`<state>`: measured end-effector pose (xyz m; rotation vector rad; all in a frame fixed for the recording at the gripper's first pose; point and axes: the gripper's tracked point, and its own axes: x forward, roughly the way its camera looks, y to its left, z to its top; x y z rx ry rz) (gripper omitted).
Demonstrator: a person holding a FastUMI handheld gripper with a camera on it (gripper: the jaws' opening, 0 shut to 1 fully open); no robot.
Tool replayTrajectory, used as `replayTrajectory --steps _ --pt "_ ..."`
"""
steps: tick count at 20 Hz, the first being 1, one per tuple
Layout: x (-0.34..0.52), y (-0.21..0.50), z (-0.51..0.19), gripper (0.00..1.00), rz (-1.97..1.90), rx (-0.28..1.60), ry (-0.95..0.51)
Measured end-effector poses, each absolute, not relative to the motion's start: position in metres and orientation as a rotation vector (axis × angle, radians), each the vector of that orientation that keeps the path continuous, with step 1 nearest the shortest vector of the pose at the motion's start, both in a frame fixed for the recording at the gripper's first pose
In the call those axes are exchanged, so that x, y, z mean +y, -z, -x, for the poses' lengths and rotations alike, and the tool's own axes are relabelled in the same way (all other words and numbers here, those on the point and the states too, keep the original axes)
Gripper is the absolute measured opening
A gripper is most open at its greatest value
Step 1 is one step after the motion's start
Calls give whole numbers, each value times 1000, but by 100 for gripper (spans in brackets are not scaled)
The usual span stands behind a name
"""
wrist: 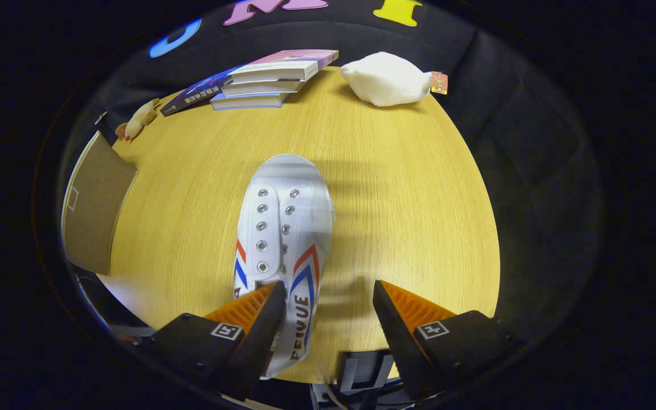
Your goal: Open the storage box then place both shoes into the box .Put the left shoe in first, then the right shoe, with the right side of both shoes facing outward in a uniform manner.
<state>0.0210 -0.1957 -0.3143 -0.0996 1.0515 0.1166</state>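
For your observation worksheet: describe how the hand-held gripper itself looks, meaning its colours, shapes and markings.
The hand-held gripper has two wedge-shaped fingers with black bodies and orange ribbed inner pads. Each finger carries a small square black-and-white marker on top.

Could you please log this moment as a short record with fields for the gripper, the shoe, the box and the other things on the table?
gripper: gripper open, fingers apart
shoe: white shoe lying on the wooden table, toe pointing away, heel end by the left finger, not clamped
box: brown cardboard panel at the table's left edge
other things: stack of books, white plush, small toy, all beyond the shoe
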Motion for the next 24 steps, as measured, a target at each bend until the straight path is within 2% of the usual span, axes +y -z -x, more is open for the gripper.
replayTrajectory --steps 2,5,6,10,11,13,18,24 --pt "-188 316 -19 82 51 1069 -155" --pt "-177 321 -17 39 -42 1085 -176" --pt "-177 317 -16 34 -53 1094 -169" --pt "-182 314 -16 26 -88 1093 -173" --pt "-182 317 -20 15 -105 1092 -155" --pt "-181 316 -18 6 -124 1090 -137" --pt "-169 301 -13 6 -198 1091 -142" --pt "-115 239 -3 6 -292 1021 -177"
